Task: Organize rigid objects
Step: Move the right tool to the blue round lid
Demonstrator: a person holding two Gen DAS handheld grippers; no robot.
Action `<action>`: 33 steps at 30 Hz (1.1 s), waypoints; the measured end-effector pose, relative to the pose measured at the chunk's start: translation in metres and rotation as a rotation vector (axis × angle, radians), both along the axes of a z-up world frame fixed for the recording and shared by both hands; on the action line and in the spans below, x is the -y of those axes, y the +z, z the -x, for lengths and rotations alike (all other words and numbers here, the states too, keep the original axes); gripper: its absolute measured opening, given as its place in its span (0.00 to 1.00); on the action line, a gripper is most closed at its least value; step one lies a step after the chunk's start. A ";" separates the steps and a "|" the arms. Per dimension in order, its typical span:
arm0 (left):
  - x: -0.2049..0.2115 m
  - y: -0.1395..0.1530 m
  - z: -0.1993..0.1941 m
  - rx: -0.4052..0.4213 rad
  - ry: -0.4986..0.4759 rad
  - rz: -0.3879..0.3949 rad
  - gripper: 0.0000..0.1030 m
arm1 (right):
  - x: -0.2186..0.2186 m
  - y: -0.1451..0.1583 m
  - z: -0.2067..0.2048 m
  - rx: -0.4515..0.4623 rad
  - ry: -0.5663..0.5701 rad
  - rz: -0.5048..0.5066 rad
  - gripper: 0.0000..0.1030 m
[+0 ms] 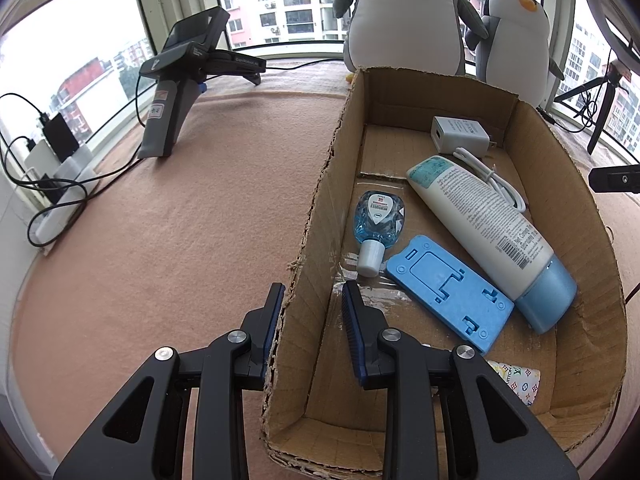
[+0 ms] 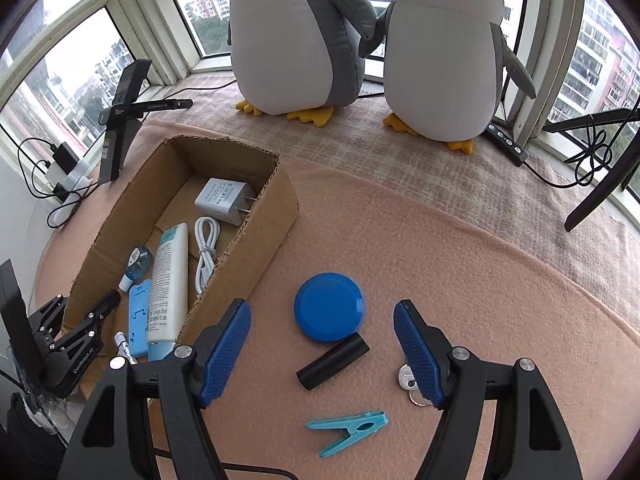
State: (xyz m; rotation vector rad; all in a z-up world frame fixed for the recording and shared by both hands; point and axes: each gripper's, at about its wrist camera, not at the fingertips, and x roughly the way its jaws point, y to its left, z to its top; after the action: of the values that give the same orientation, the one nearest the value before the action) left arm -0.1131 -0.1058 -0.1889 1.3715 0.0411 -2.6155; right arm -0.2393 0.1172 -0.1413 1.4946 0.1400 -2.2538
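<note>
A cardboard box (image 1: 320, 216) (image 2: 280, 208) lies on the pink blanket. It holds a white lotion tube (image 1: 480, 228) (image 2: 170, 280), a blue phone stand (image 1: 448, 292) (image 2: 138, 320), a small blue bottle (image 1: 378, 220), a white charger (image 1: 460, 132) (image 2: 224, 198) and a white cable (image 2: 206, 252). My left gripper (image 1: 314, 300) straddles the box's left wall, one finger inside and one outside, with a gap to the cardboard. My right gripper (image 2: 322, 332) is open above a blue disc (image 2: 328, 306) and a black cylinder (image 2: 332, 360). A teal clothespin (image 2: 348, 428) and a key (image 2: 408, 380) lie nearby.
Two plush penguins (image 2: 440, 60) stand at the back by the windows. A black stand (image 1: 172, 92) sits at the left, with a power strip and cables (image 1: 52, 184) near the left edge. A tripod leg (image 2: 600, 188) stands at the right.
</note>
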 end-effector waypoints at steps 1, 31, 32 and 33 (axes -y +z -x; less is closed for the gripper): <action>0.000 0.000 0.000 0.000 0.000 0.002 0.26 | -0.001 -0.003 0.000 0.004 0.004 -0.003 0.68; -0.001 -0.001 0.001 0.002 -0.002 0.008 0.26 | 0.018 -0.051 0.010 0.042 0.064 -0.147 0.64; -0.001 -0.001 0.001 0.002 -0.002 0.008 0.26 | 0.018 -0.051 0.009 0.040 0.064 -0.149 0.62; -0.001 -0.001 0.001 0.003 -0.002 0.008 0.26 | 0.017 -0.051 0.008 0.038 0.062 -0.150 0.58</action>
State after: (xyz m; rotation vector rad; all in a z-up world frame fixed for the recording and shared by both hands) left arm -0.1144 -0.1043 -0.1898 1.3728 0.0294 -2.6125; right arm -0.2478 0.1001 -0.1918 1.5856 0.3463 -2.2064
